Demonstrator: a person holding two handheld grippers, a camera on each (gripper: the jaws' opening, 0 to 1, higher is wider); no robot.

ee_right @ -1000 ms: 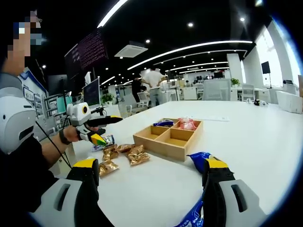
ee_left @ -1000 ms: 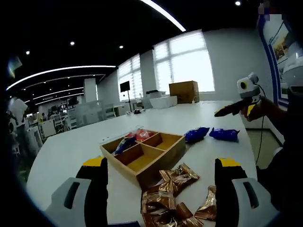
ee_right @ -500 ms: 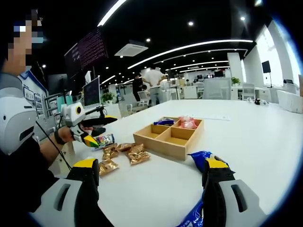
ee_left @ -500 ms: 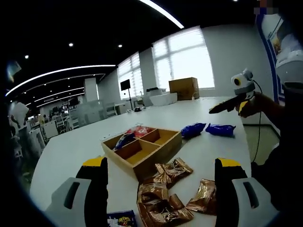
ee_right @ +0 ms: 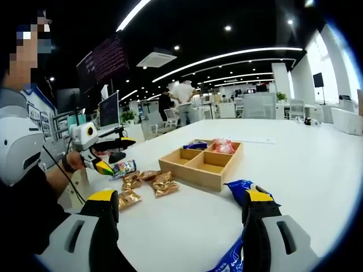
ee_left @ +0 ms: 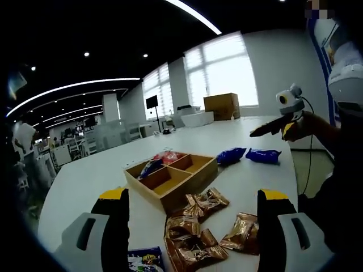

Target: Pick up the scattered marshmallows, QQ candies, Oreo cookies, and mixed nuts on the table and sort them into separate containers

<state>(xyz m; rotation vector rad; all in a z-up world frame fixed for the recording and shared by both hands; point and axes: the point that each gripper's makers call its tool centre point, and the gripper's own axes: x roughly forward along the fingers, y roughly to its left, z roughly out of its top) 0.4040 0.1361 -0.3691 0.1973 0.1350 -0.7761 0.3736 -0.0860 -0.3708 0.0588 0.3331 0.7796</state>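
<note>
Looking along the left gripper (ee_left: 193,226), its yellow-tipped jaws stand wide apart and released, nothing between them, above a cluster of crinkled bronze foil snack packets (ee_left: 195,241) on the broad white table (ee_left: 85,181). This left gripper view also catches a small blue printed packet (ee_left: 143,262) at the near table edge, just beside the left jaw, and two glossy blue wrapped packets (ee_left: 247,156) lying farther off, near the other gripper held in a person's hand at the right.

Seen from the right gripper (ee_right: 178,226), the jaws likewise gape, gripping nothing; one blue packet (ee_right: 238,190) lies touching the inner side of the right-hand jaw tip and another blue wrapper (ee_right: 229,262) sits lower between the jaws. That view shows the opposite gripper raised in a hand at the left, above the bronze packets (ee_right: 144,184), with a colourful packet (ee_right: 123,168) beside it near the table's edge.

Open tabletop stretches wide beyond and to the side of the tray in both views, well apart from the far furniture.

A shallow wooden tray divided into four compartments (ee_left: 170,180) sits between the bronze and blue groups. One far compartment holds a blue packet (ee_right: 197,147), its neighbour a red-and-clear bag (ee_right: 224,147); the two nearer compartments (ee_right: 198,164) look bare.
</note>
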